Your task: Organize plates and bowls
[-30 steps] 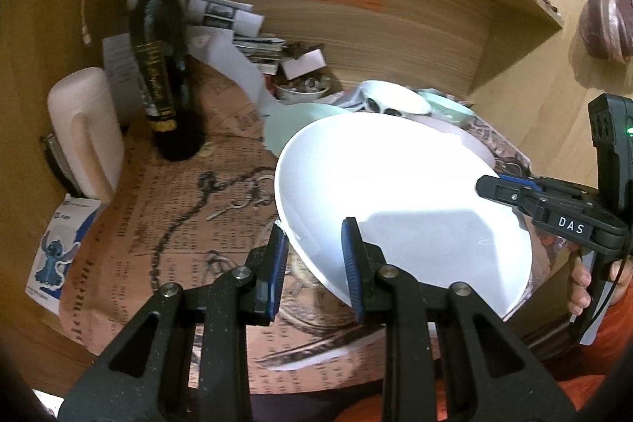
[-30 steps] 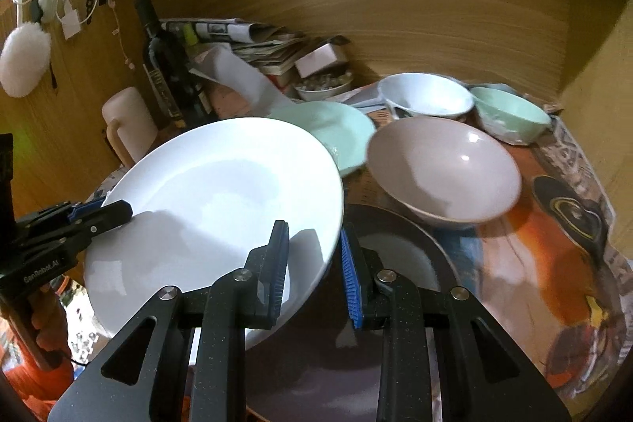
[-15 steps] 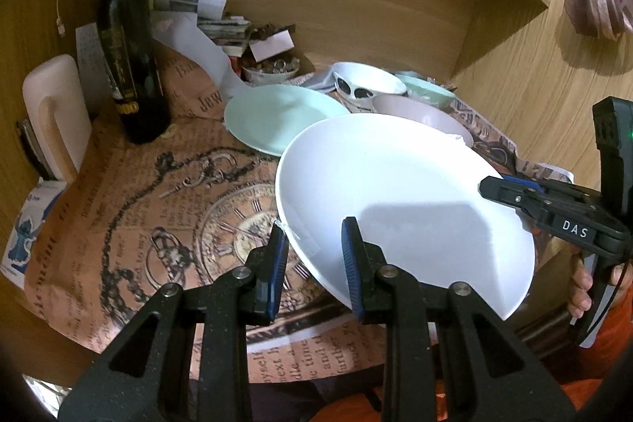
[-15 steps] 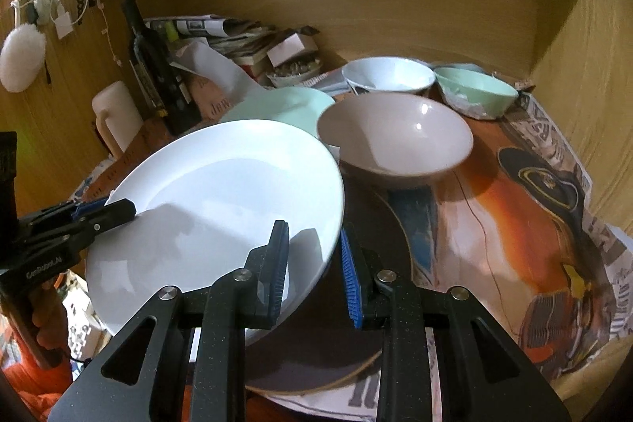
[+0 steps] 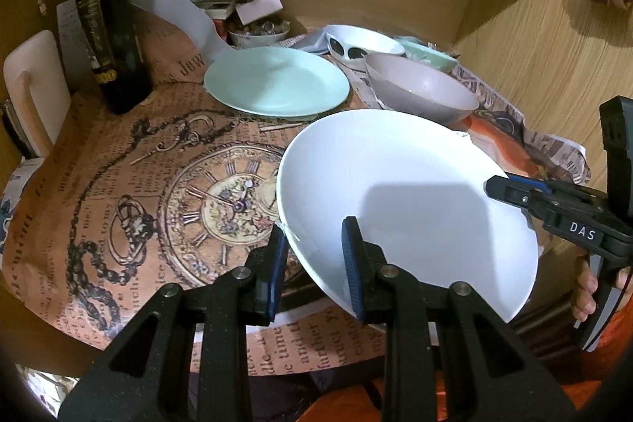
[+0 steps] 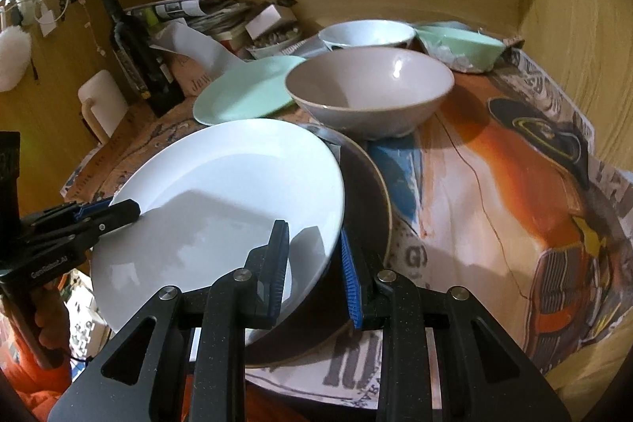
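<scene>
- White plate (image 5: 399, 192) held tilted above the near edge of the table (image 5: 118, 161), both grippers clamped on its rim
- Left gripper (image 5: 314, 256) grips the plate's near-left rim, one finger over the top face, one under
- Right gripper (image 6: 314, 260) pinches the opposite rim the same way; its tip also shows at the plate's far side in the left wrist view
- Dark plate (image 6: 366, 208) lies flat on the table directly under the white plate's right part, its tan rim showing
- Grey-pink bowl (image 6: 368, 93) sits just behind the dark plate, close to the white plate's far edge
- Mint plate (image 5: 277, 82) lies flat toward the back, left of the grey-pink bowl, nearly touching it
- White bowl (image 6: 366, 34) and mint bowl (image 6: 461, 46) stand at the back right, near the wall
- Dark bottle (image 5: 110, 38) upright at the back left corner
- Bare patterned paper shows left of the white plate, along the near edge
</scene>
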